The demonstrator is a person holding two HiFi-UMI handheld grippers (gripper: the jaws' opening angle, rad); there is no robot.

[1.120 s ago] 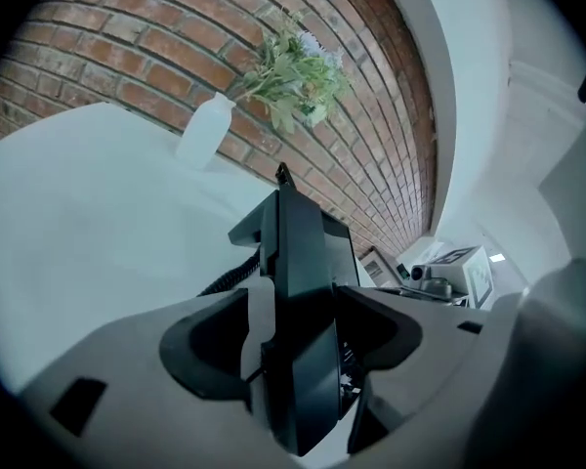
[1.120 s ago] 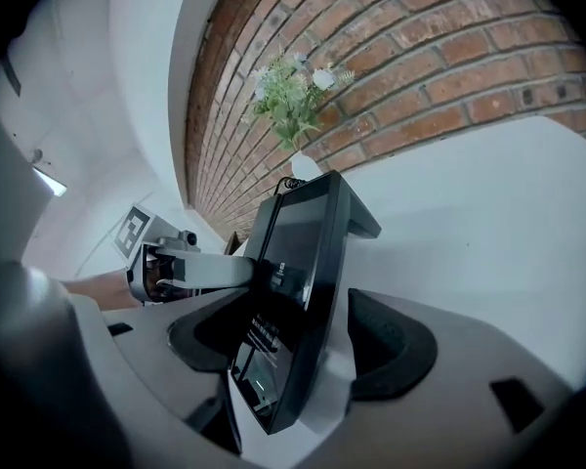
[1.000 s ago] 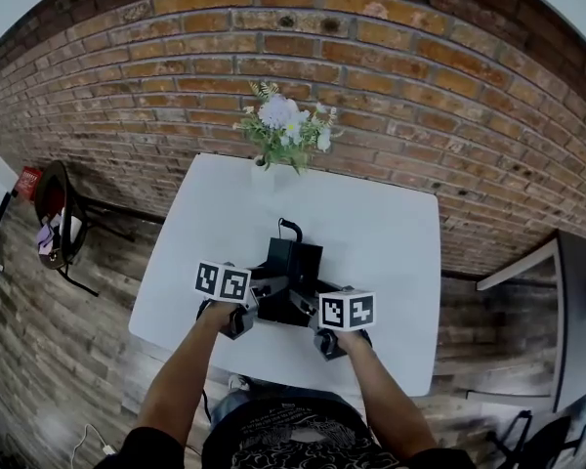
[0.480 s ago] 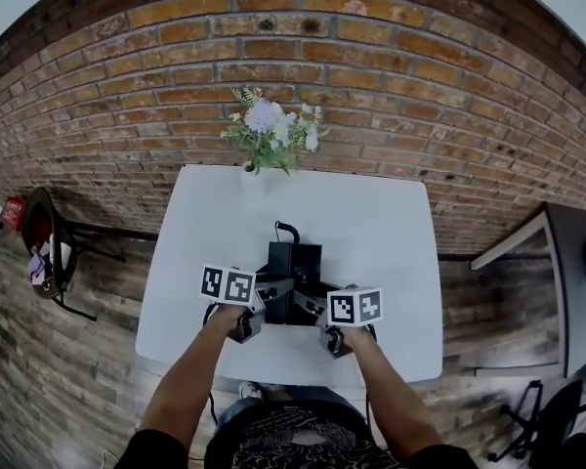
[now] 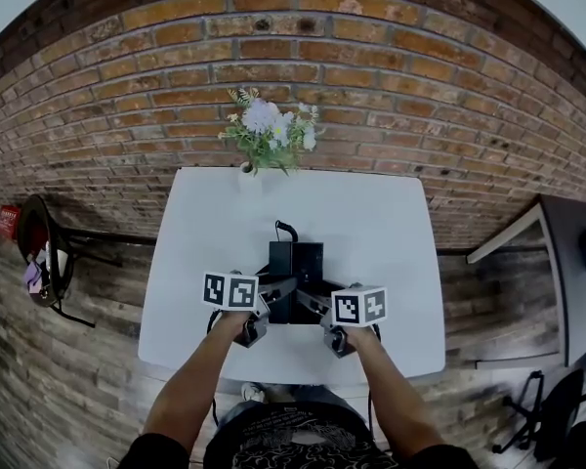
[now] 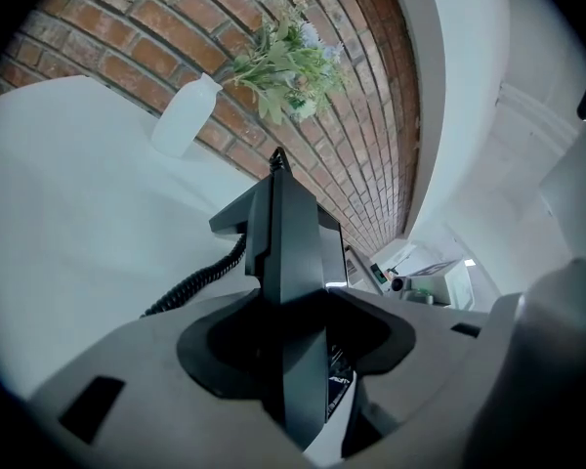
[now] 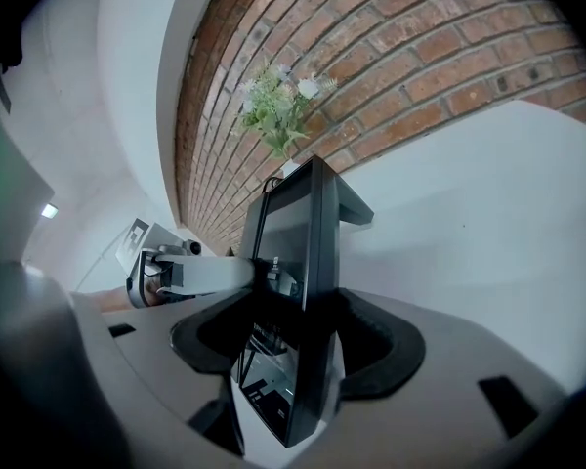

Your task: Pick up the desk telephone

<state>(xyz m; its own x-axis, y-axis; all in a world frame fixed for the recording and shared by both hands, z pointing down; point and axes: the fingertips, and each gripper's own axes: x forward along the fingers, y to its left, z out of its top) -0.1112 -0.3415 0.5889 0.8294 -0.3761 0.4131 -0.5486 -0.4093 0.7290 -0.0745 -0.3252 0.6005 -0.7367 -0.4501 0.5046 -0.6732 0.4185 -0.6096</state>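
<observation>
We see the left gripper (image 5: 279, 291) and right gripper (image 5: 314, 304), jaws closing, each with a side of the telephone (image 5: 295, 260) between them. The telephone stands on the white table (image 5: 381, 218). Beyond it, a white vase (image 6: 184, 115) holds flowers (image 5: 267, 130). The grippers hide the telephone's near edge.

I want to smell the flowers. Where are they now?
In the head view, the flowers stand at the far edge of the white table, just left of its middle, against the brick wall and behind the black telephone.
</observation>
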